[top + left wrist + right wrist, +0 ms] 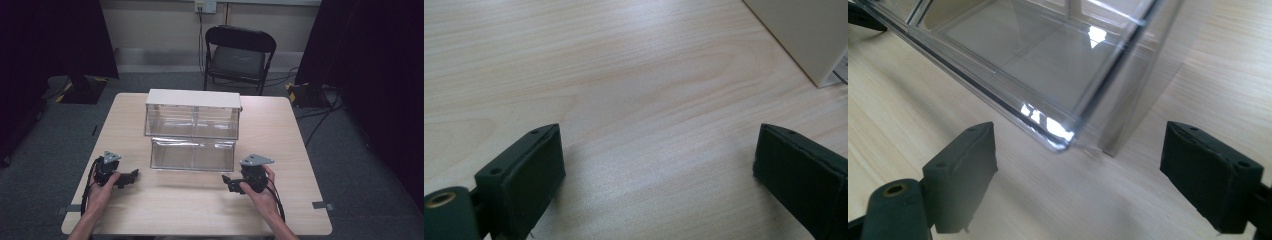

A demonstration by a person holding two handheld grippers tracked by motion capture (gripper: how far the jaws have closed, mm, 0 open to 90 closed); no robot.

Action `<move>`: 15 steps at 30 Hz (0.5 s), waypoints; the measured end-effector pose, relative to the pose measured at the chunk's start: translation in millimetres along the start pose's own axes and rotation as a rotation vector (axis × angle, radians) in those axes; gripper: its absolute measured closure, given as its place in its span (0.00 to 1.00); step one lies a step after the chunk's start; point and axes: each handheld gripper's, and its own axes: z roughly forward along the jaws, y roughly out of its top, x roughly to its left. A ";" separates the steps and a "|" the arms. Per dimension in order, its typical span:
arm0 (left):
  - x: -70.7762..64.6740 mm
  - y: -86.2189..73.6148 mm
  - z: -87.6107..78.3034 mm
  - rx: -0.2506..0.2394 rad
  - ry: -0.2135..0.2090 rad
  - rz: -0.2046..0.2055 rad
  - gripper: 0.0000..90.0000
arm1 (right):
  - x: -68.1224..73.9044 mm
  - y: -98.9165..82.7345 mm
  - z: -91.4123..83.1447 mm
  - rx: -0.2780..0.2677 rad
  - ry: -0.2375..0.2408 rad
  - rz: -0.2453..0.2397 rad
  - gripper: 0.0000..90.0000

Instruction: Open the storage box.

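Note:
A clear plastic drawer cabinet point(192, 114) with a white top stands at the middle of the wooden table point(200, 210). Its lower clear drawer point(192, 155) is slid out toward me. My left gripper point(129, 177) rests on the table left of the drawer, jaws pointing right. In the left gripper view the left gripper point(659, 160) is open over bare wood, with the cabinet's white corner point(809, 35) at the upper right. My right gripper point(228, 181) lies right of the drawer, pointing left. The right gripper point(1083, 150) is open, and the drawer's front corner point(1063, 140) sits just ahead between the jaws.
A black folding chair point(239, 55) stands behind the table's far edge. Dark curtains hang at both sides, and cables run over the grey floor at the right. Bare tabletop lies in front of the drawer between my hands.

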 end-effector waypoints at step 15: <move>0.0 0.0 0.0 0.000 0.000 0.000 0.06 | 0.5 4.3 22.4 -0.008 0.029 0.028 0.16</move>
